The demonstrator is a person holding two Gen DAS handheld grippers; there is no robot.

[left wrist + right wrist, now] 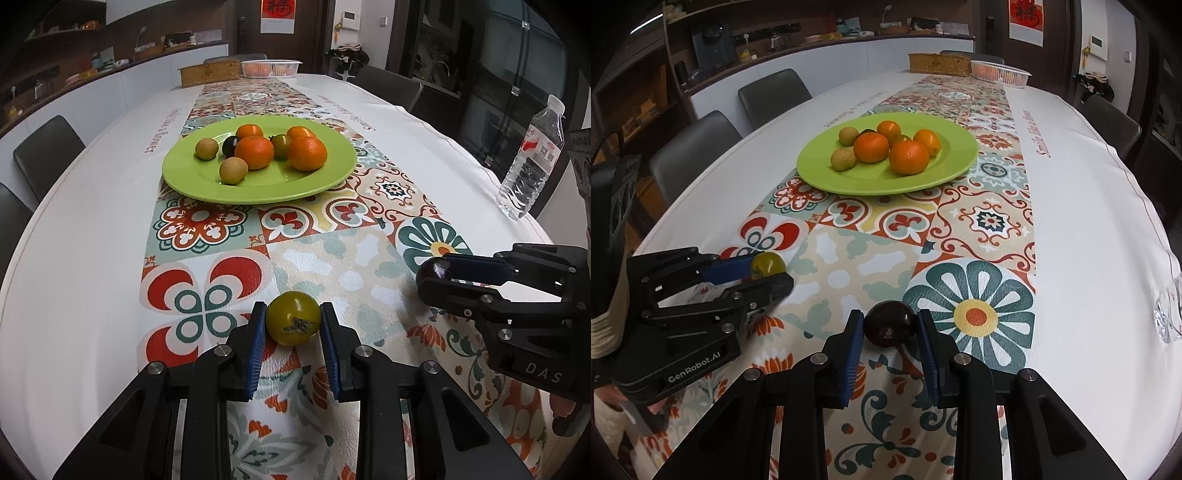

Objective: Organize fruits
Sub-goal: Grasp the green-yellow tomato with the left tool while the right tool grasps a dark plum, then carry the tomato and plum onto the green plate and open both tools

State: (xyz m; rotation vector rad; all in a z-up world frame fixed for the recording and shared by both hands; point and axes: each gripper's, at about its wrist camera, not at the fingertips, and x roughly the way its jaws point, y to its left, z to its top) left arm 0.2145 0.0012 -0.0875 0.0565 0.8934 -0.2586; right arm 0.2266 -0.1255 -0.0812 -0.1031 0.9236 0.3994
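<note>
Patterned cloth covers the bench (92,206). Left gripper (293,325) clasps a green-yellow tomato (293,322); right gripper (890,326) clasps a dark purple round fruit (890,323). Both should lift gently toward the lime-green round plate (332,173), avoiding oranges (307,153).

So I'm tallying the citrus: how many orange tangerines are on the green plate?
4, all on the green plate: front centre, front right, back left, back right. Another could be hidden behind them.
</note>
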